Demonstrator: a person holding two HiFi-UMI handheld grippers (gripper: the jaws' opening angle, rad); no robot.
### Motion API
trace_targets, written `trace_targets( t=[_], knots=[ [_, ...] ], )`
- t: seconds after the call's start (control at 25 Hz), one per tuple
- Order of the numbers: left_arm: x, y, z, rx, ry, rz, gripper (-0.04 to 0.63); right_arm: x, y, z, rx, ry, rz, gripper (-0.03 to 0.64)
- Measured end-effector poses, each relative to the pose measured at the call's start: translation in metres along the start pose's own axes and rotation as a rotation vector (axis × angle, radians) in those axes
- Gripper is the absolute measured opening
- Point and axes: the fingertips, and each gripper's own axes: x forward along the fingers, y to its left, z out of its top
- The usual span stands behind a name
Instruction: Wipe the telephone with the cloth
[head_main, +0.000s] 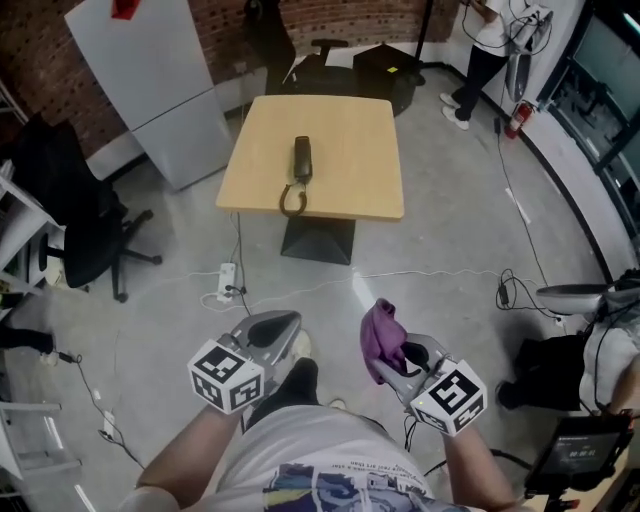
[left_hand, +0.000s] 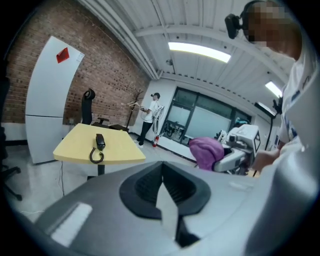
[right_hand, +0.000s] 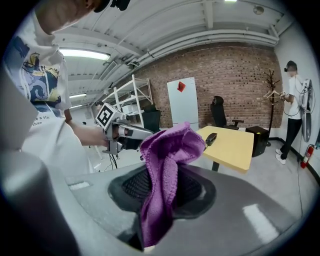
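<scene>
We wear a white tee (head_main: 300, 440) w/ blue-yellow print; left gripper (head_main: 288, 322) & right gripper (head_main: 392, 362): grey, b&w marker cubes (head_main: 227, 375).

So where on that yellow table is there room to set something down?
The table is bare on both sides of the telephone, out to its left and right edges, and behind it to the far edge. Only the middle strip is taken, the coiled cord reaching the near edge.
</scene>
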Motion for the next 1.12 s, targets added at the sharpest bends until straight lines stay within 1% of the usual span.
trace_targets(
  t=[0.12,0.16,0.24,0.44,0.6,0.76,0.88,0.96,1.04,1.12],
  knots=[
    [0.017,0.029,0.02,-0.003,-0.015,-0.009,0.009,0.023,-0.022,0.021,-0.011,0.019,-0.007,0.107],
    [0.021,0.038,0.026,-0.003,-0.016,-0.01,0.025,0.031,-0.029,0.029,-0.016,0.022,-0.008,0.107],
    [0.028,0.059,0.037,0.003,-0.012,-0.008,0.034,0.047,-0.044,0.046,-0.025,0.023,-0.012,0.107],
    [0.039,0.112,0.055,0.02,-0.004,0.016,0.066,0.092,-0.073,0.081,-0.032,0.024,-0.001,0.107],
    [0.049,0.147,0.063,-0.006,0.004,0.057,0.117,0.118,-0.091,0.103,-0.057,0.038,0.018,0.107],
    [0.069,0.169,0.069,-0.04,-0.006,0.107,0.143,0.129,-0.121,0.115,-0.065,0.048,0.025,0.107],
    [0.087,0.181,0.069,-0.068,-0.007,0.149,0.167,0.139,-0.144,0.119,-0.074,0.055,0.057,0.107],
    [0.104,0.191,0.07,-0.081,-0.002,0.176,0.199,0.145,-0.164,0.124,-0.085,0.056,0.077,0.107],
    [0.125,0.204,0.072,-0.1,0.006,0.203,0.256,0.151,-0.186,0.13,-0.095,0.052,0.098,0.107],
    [0.148,0.216,0.074,-0.123,0.018,0.232,0.274,0.156,-0.209,0.133,-0.102,0.059,0.127,0.107]
  ],
)
